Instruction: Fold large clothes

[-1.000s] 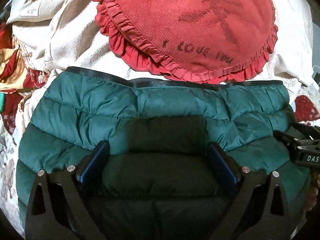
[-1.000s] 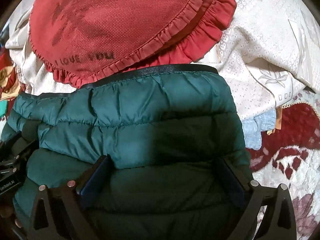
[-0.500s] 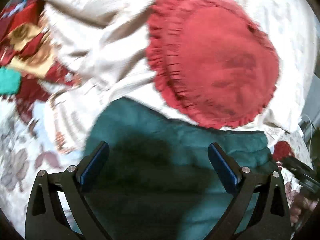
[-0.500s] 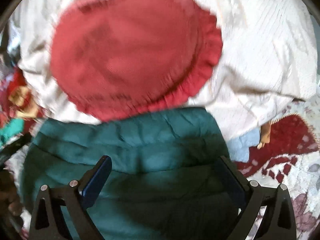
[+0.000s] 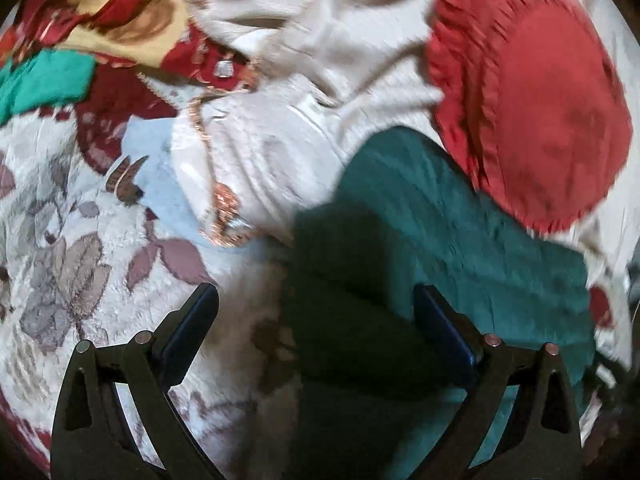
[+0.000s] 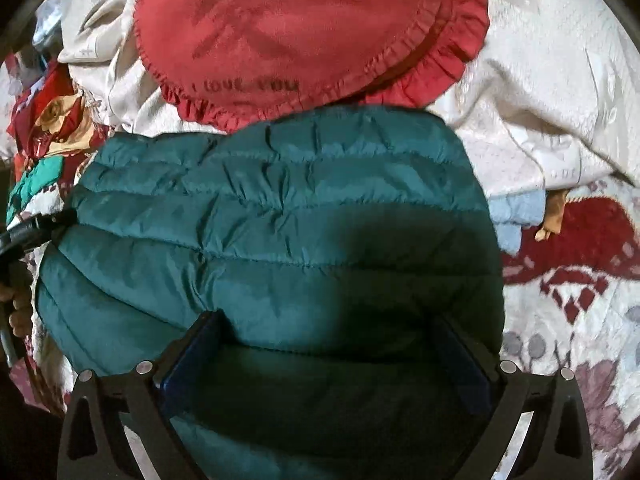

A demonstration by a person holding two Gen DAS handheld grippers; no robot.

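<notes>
- The right claw (image 6: pixel 328 356) stands with its fingers spread wide and nothing pinched between them; it hangs low over the near part of the green puffer jacket (image 6: pixel 280 232), and I cannot tell whether the blue pads (image 6: pixel 188 356) press the fabric.
- The left claw (image 5: pixel 316 328) is likewise spread and empty, hanging over the left edge of the jacket (image 5: pixel 460 248), one finger above the flowered bedspread (image 5: pixel 72 248) and the other above the green quilting.
- The jacket lies as a compact quilted bundle on the bed, its far edge touching the frilled red cushion (image 6: pixel 304 32), which rests on a cream blanket (image 6: pixel 540 112).
- My guess is that a fold has been laid and let go, and the bundle is being judged or squared up.
- The next move likely calls for a grip on one side edge to bring it across, or a pat to flatten the puffy layers, which look springy and apt to reopen.
- The left view is badly smeared, so seams and edges there are hard to read.
- Sleeves, collar and zip are out of sight, presumably tucked under.
- The jacket's near edge is cut off behind the right claw, and the bed's own edges never show.
- At the left rim of the right view a dark handle and some fingertips peek in.
</notes>
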